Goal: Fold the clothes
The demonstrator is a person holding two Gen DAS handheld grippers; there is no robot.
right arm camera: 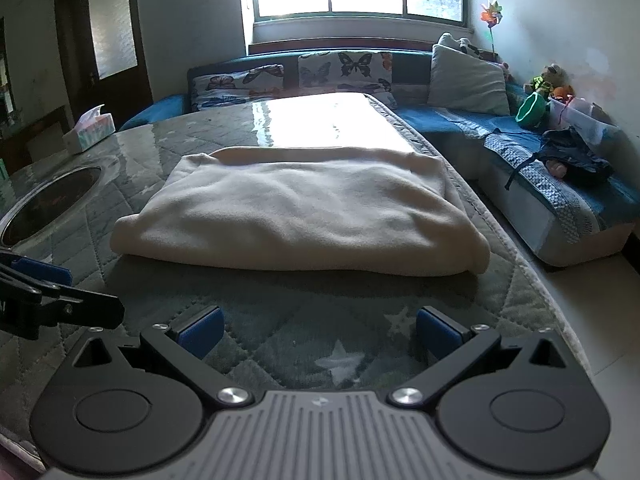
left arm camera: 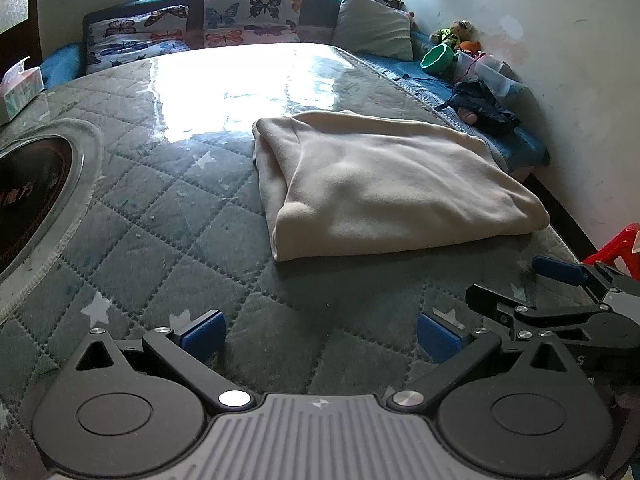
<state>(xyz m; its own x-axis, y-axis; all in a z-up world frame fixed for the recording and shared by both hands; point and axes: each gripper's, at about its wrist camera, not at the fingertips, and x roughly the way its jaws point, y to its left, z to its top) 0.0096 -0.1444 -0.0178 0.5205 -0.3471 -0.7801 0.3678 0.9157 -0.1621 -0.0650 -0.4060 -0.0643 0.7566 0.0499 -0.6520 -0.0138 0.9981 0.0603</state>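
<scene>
My left gripper (left arm camera: 320,338) and right gripper (right arm camera: 320,330) hover side by side low over the quilted table cover (left arm camera: 168,216), jaws spread wide, gripping nothing; just beyond them lies the cream fleece garment (right arm camera: 296,216), folded into a thick rectangle

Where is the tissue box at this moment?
The tissue box stands at the far left edge of the quilted table in both views, beyond the round inset and left of the folded cream garment.
</scene>
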